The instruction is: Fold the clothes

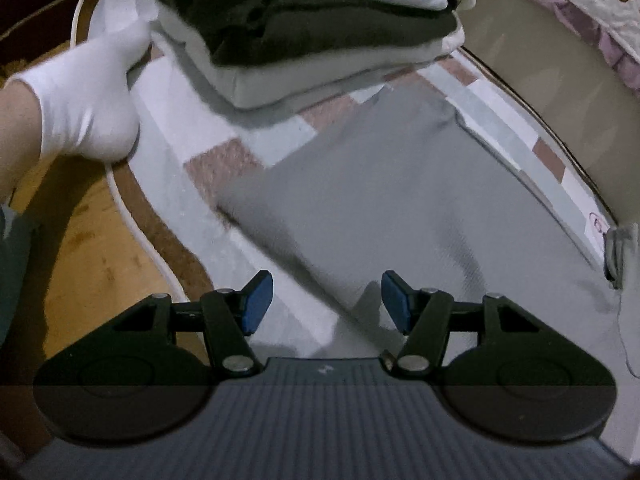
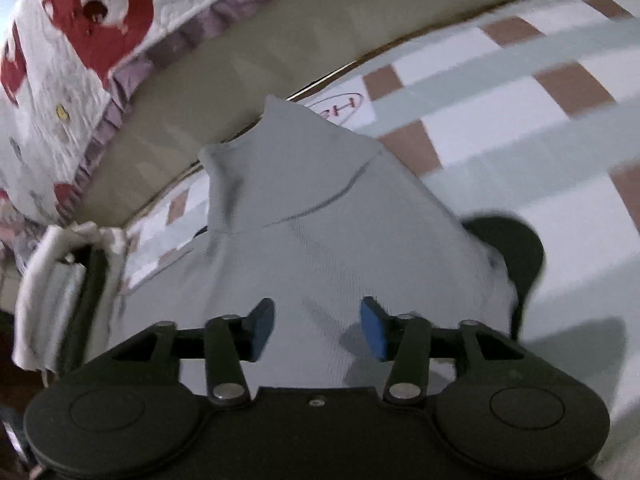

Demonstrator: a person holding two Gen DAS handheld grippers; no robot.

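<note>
The grey garment [image 1: 380,200] is spread on the checked surface [image 1: 208,128], near a folded stack [image 1: 304,40]. Both the left claw [image 1: 326,304] and right claw [image 2: 318,328] are held apart, empty. A shallow pinch could slip, leaving a crooked fold.

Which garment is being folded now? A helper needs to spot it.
On the checked pink, white and pale green tablecloth, look in front of the stack of folded clothes. The flat plain grey garment lies there alone, single and spread out, unlike the piled white and dark pieces.
</note>
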